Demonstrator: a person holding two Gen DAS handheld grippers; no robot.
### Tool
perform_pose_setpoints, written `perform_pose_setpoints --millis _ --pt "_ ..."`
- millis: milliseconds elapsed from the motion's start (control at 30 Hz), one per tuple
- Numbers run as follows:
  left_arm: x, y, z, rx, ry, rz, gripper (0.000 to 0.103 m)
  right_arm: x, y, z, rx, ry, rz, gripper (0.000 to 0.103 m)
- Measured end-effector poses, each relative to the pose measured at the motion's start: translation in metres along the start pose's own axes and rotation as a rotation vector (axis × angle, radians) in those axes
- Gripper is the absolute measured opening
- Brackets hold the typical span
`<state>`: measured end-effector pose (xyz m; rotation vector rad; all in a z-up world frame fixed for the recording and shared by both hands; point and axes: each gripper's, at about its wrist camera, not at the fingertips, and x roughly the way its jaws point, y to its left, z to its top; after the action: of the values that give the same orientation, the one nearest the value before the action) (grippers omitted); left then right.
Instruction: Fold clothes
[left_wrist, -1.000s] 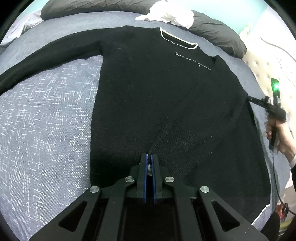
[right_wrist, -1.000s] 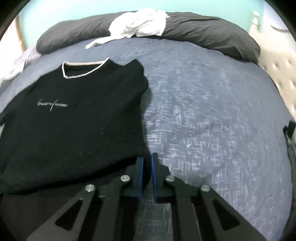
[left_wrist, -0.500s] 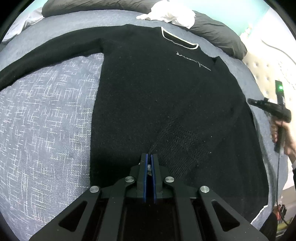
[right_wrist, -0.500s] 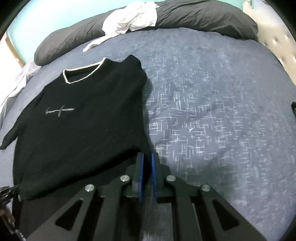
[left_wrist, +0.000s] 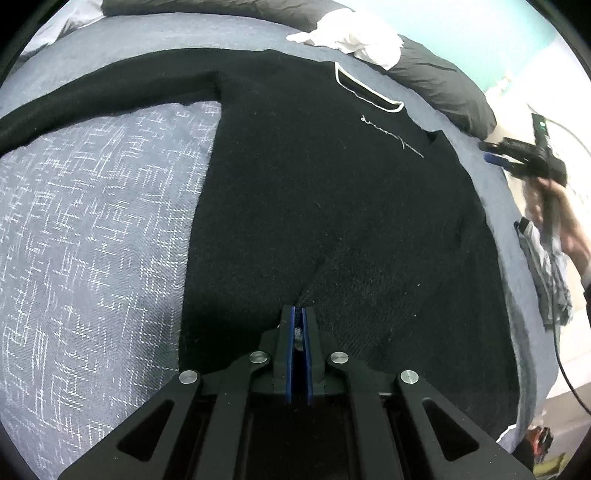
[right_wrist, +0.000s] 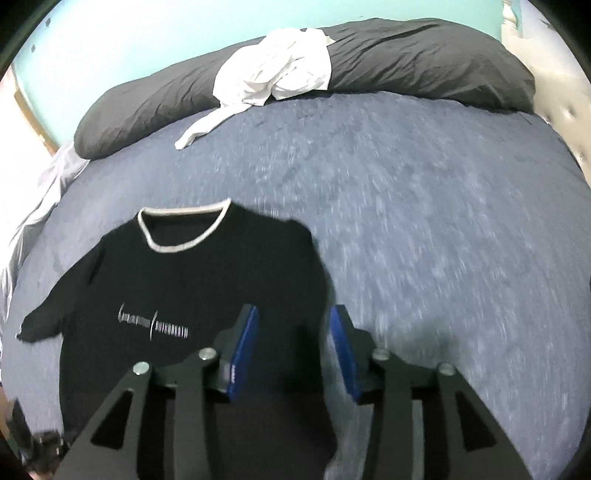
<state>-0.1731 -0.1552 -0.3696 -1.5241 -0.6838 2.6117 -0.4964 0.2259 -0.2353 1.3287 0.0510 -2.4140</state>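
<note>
sweater (left_wrist: 332, 206): black, long-sleeved, spread flat on the bed and filling the middle of the left wrist view; in the right wrist view it lies in the lower left.
left sleeve (left_wrist: 103, 99): stretched out toward the upper left of the left wrist view, lying on the cover.
bed cover (left_wrist: 92, 240): blue-grey with pale flecks, bare at the left of the left wrist view and across the right of the right wrist view.
left tongs (left_wrist: 297, 317): bottom centre of the left wrist view, fingers pressed together on a pinch of the sweater's knit near its lower edge, with creases in the cloth running up from the tips.
collar (right_wrist: 183, 230): white-trimmed, at the far end of the sweater, with a line of pale lettering (right_wrist: 153, 325) on the chest below it.
white shirt (right_wrist: 275, 75): crumpled at the top centre of the right wrist view, resting on the dark pillow (right_wrist: 424, 62).
right tongs (right_wrist: 293, 350): bottom centre of the right wrist view, blue pads spread wide apart and holding nothing, above the sweater's right edge; in the left wrist view they show blurred at the upper right, in a hand (left_wrist: 565, 225).
</note>
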Motion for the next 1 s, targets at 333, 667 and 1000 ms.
perform_pose_setpoints --millis 333,667,1000 --pt "0.002 0.003 0.001 -0.012 0.017 -0.018 0.005 0.060 0.016 0.052 -0.036 0.071 -0.121 0.045" --pt "0.008 0.001 0.002 0.000 0.028 -0.015 0.005 0.104 0.023 0.069 -0.106 0.153 -0.215 0.042" --pt "0.010 -0.001 -0.001 0.010 0.029 -0.016 0.005 0.117 0.002 0.075 -0.024 0.120 -0.251 0.004"
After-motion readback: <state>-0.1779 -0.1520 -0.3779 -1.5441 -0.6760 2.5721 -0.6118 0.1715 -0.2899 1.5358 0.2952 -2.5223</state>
